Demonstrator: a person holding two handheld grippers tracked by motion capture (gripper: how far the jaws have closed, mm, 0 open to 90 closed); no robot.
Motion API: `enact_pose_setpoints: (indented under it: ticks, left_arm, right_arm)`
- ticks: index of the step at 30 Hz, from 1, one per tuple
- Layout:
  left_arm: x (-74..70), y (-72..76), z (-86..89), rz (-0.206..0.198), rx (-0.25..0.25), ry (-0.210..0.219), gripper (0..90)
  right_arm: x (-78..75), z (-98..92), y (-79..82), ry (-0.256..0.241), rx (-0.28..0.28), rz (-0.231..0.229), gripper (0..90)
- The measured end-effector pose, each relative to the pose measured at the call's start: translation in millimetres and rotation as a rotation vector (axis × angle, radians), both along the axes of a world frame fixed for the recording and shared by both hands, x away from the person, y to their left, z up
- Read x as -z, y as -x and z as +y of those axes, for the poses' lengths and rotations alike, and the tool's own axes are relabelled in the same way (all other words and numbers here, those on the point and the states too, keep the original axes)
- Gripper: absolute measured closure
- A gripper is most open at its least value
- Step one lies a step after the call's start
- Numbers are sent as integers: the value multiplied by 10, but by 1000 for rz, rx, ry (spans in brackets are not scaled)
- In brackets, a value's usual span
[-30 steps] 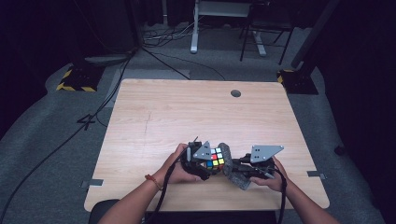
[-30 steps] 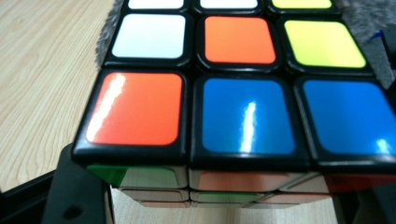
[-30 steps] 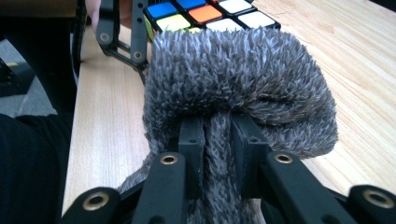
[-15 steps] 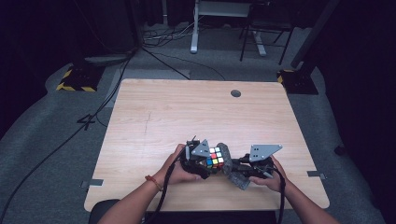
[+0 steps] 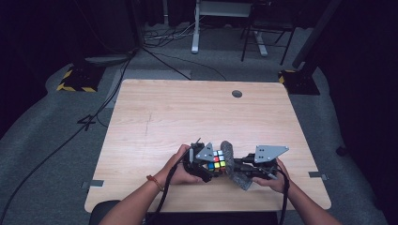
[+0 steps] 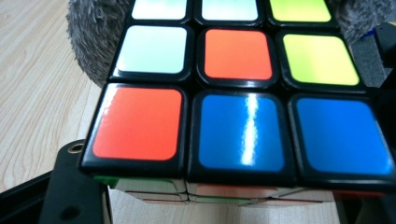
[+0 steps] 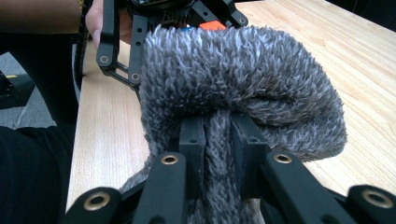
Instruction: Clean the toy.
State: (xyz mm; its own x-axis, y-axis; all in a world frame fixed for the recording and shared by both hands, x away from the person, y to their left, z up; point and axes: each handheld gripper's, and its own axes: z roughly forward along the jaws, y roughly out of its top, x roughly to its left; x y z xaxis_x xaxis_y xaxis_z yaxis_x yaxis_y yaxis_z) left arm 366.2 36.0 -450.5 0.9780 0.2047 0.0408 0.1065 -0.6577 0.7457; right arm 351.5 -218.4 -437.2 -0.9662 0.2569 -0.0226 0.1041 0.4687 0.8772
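A Rubik's cube (image 5: pixel 217 159) sits near the table's front edge, with my left gripper (image 5: pixel 206 165) shut on it. In the left gripper view the cube (image 6: pixel 238 74) shows orange, blue, white and yellow stickers up close. A grey fuzzy cloth (image 5: pixel 228 152) presses against the cube's right side. My right gripper (image 7: pixel 218 158) is shut on a pinched fold of this cloth (image 7: pixel 243 79). In the high view the right gripper (image 5: pixel 241 169) lies just right of the cube. An orange sticker of the cube (image 7: pixel 212 25) peeks over the cloth in the right gripper view.
The wooden table (image 5: pixel 197 112) has a round cable hole (image 5: pixel 237 93) at its far side. Both hands work close to the front edge (image 5: pixel 206 206). Cables and stand legs lie on the floor beyond the table.
The right gripper has brought the cloth a little up and closer against the cube's right side. The left gripper and the cube have barely moved.
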Motion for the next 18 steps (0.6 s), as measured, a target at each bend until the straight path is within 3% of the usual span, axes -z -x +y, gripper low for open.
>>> enact_pose_setpoints:
  ticks: [5, 9, 12, 18]
  left_arm:
    - [7, -13, 17, 34, 10, 13, 315]
    - [-3, -7, 31, 34, 28, 16, 329]
    - [-26, 13, 37, 10, 38, 7, 334]
    - [-21, -10, 15, 27, 23, 14, 317]
  right_arm:
    - [-5, -4, 1, 1, -8, 1, 766]
    - [3, -10, -6, 7, -6, 2, 766]
    - [5, -13, -14, 12, -3, 8, 767]
    - [5, -7, -13, 6, -1, 5, 767]
